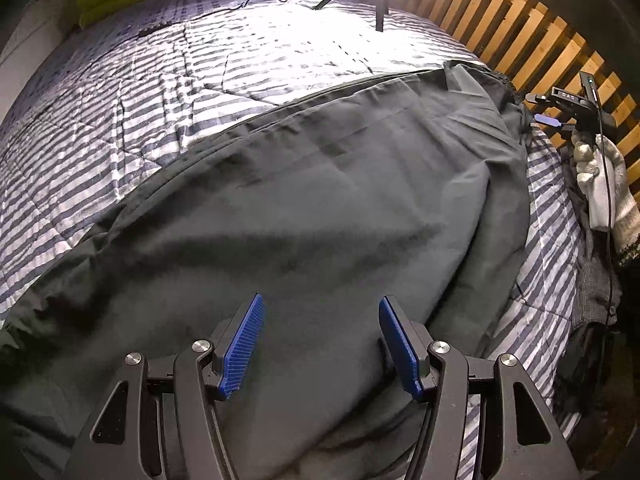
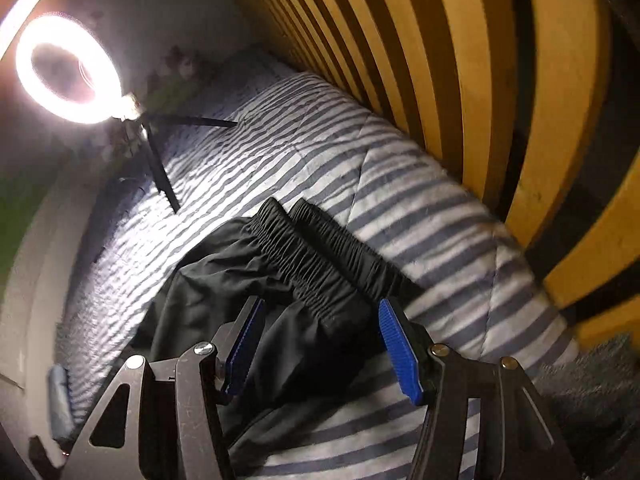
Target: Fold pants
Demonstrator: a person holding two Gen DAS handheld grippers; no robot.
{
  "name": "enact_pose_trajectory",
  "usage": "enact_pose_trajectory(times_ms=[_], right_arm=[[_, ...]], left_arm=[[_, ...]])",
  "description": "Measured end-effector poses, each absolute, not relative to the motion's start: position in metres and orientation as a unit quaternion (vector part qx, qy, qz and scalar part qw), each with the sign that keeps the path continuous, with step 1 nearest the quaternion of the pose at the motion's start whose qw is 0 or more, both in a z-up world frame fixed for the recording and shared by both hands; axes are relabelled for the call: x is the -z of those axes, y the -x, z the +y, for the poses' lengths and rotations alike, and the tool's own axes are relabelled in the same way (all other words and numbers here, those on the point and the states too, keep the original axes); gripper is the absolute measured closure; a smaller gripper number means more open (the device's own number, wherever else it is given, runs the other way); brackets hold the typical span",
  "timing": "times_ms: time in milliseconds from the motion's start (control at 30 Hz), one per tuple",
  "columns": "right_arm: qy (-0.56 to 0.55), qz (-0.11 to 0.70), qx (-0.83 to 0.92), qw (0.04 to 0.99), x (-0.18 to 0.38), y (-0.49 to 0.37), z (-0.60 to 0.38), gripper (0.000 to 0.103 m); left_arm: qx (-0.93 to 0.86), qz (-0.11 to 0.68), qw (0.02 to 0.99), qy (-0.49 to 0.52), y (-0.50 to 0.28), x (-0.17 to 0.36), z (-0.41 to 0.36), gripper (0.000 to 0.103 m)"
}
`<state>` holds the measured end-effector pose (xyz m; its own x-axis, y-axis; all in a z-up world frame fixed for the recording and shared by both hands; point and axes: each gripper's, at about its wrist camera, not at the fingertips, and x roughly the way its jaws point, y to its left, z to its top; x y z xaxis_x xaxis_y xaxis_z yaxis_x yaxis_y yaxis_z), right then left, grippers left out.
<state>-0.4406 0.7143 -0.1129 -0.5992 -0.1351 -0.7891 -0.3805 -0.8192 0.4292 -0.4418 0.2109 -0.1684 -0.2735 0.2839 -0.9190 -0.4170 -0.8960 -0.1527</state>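
Lying across the striped quilt (image 1: 100,128), the dark pants (image 1: 320,200) spread long and mostly flat in our left wrist view, with soft creases and a seam along the far edge. From our right wrist camera we see the gathered elastic waistband (image 2: 316,256) bunched near the wooden slats (image 2: 460,80). Our left gripper (image 1: 320,346) hangs over the fabric with fingers wide apart, holding nothing. Our right gripper (image 2: 320,346) is likewise spread wide above the waistband, empty. We see no containers.
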Motion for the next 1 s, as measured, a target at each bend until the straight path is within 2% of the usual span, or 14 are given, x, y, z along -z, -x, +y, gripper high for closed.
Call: enact_pose_trajectory(times_ms=[167,200,233,267,300,333,467,600,700,767,833,1000], right_arm=[[0.469,0.284,-0.834,0.058,0.123,0.434,0.69,0.048],[0.474,0.279,-0.833,0.057,0.127,0.438,0.685,0.053],[0.477,0.274,-0.833,0.06,0.128,0.44,0.683,0.072],[0.484,0.265,-0.831,0.07,0.129,0.444,0.68,0.083],[0.483,0.265,-0.832,0.071,0.127,0.444,0.679,0.098],[0.48,0.266,-0.833,0.069,0.125,0.445,0.679,0.101],[0.443,0.242,-0.859,0.087,0.097,0.44,0.687,0.101],[0.481,0.19,-0.847,0.12,0.105,0.444,0.683,0.099],[0.488,0.153,-0.846,0.152,0.102,0.435,0.677,0.08],[0.46,0.125,-0.863,0.171,0.086,0.422,0.668,0.078],[0.443,0.12,-0.876,0.146,0.073,0.416,0.654,0.078],[0.442,0.099,-0.891,0.01,0.057,0.434,0.579,0.079]], left_arm=[[-0.801,0.067,0.235,0.546,0.425,0.156,0.216,0.039],[-0.8,0.067,0.241,0.546,0.423,0.155,0.217,0.039],[-0.798,0.07,0.247,0.546,0.42,0.154,0.22,0.039],[-0.796,0.076,0.25,0.546,0.416,0.155,0.223,0.039],[-0.795,0.082,0.25,0.546,0.414,0.155,0.225,0.039],[-0.796,0.088,0.251,0.544,0.411,0.154,0.226,0.039],[-0.799,0.098,0.256,0.535,0.402,0.148,0.226,0.039],[-0.801,0.106,0.251,0.533,0.398,0.144,0.218,0.039],[-0.807,0.099,0.237,0.532,0.399,0.139,0.201,0.039],[-0.817,0.096,0.218,0.525,0.404,0.131,0.184,0.039],[-0.829,0.086,0.191,0.519,0.416,0.125,0.167,0.039],[-0.839,0.066,0.157,0.516,0.468,0.133,0.145,0.039]])
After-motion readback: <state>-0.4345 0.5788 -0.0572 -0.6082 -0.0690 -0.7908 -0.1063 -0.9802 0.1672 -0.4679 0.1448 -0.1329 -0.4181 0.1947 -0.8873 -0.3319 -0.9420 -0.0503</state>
